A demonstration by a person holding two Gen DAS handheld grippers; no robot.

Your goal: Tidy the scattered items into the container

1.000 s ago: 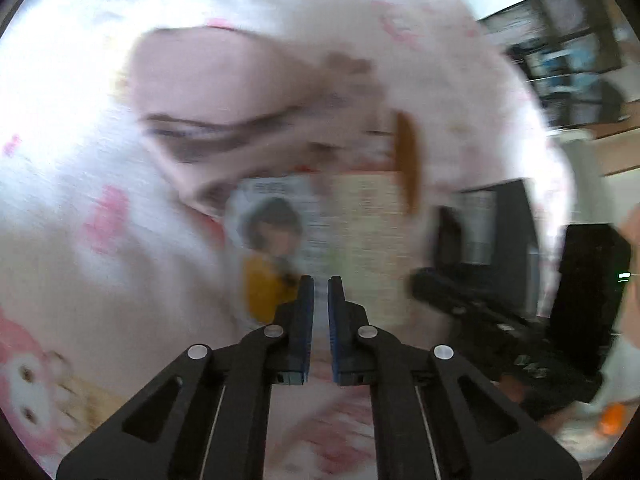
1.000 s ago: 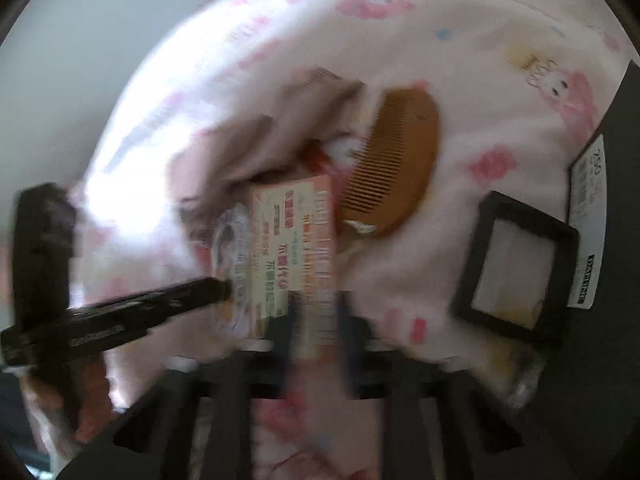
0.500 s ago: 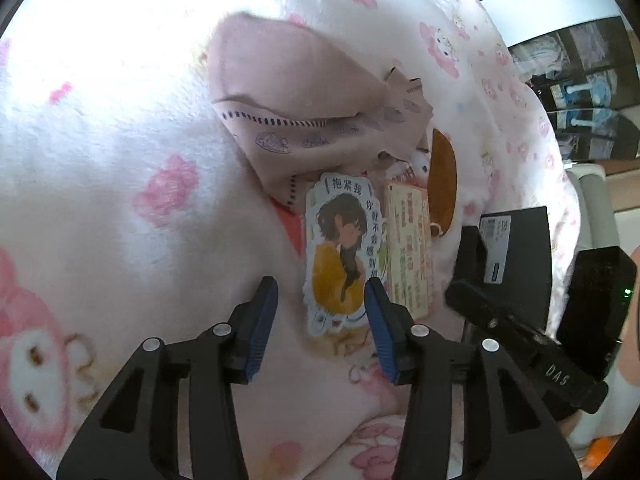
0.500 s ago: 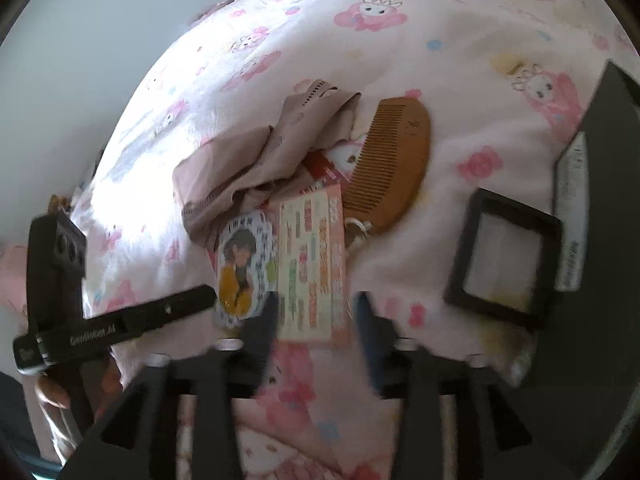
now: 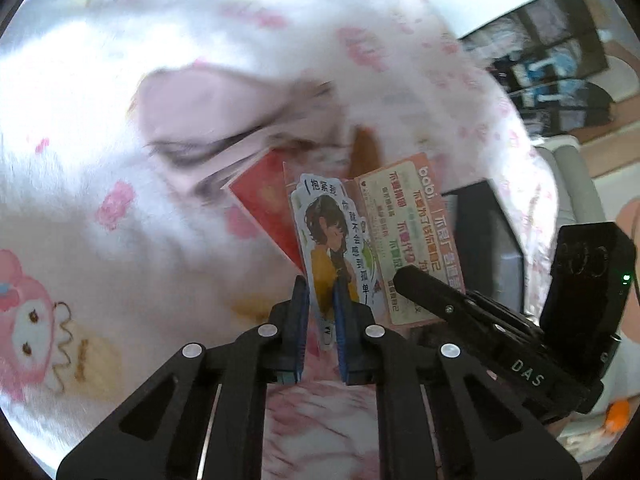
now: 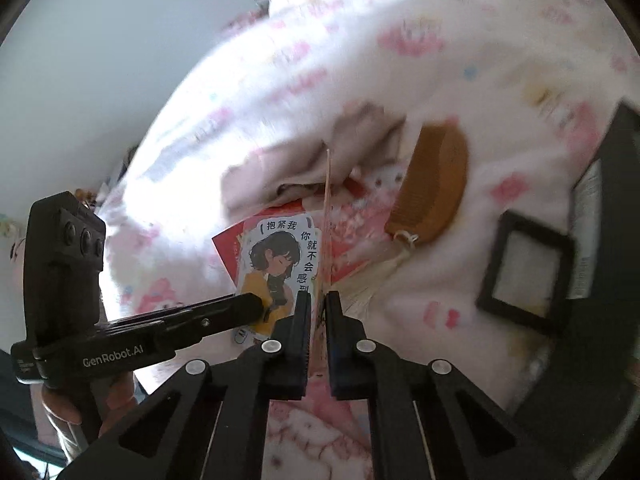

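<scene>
My left gripper (image 5: 321,292) is shut on the girl sticker card (image 5: 334,236), lifted off the pink blanket; the card also shows in the right wrist view (image 6: 280,256). My right gripper (image 6: 318,306) is shut on the pink bobi card (image 5: 416,236), which I see edge-on in the right wrist view (image 6: 328,216). A red card (image 5: 268,204) lies beneath them. A wooden comb (image 6: 434,184) and a pink cloth (image 6: 288,168) lie on the blanket. The black container (image 6: 612,272) is at the right.
A small black frame (image 6: 526,276) lies on the blanket (image 6: 400,60) beside the container. The other gripper's body (image 6: 60,264) stands at the left in the right wrist view. Dark shelves (image 5: 548,52) are beyond the bed.
Both grippers have closed from open: the left on the girl sticker card, the right on the pink card. Both cards are raised off the blanket, uncovering a red card.
</scene>
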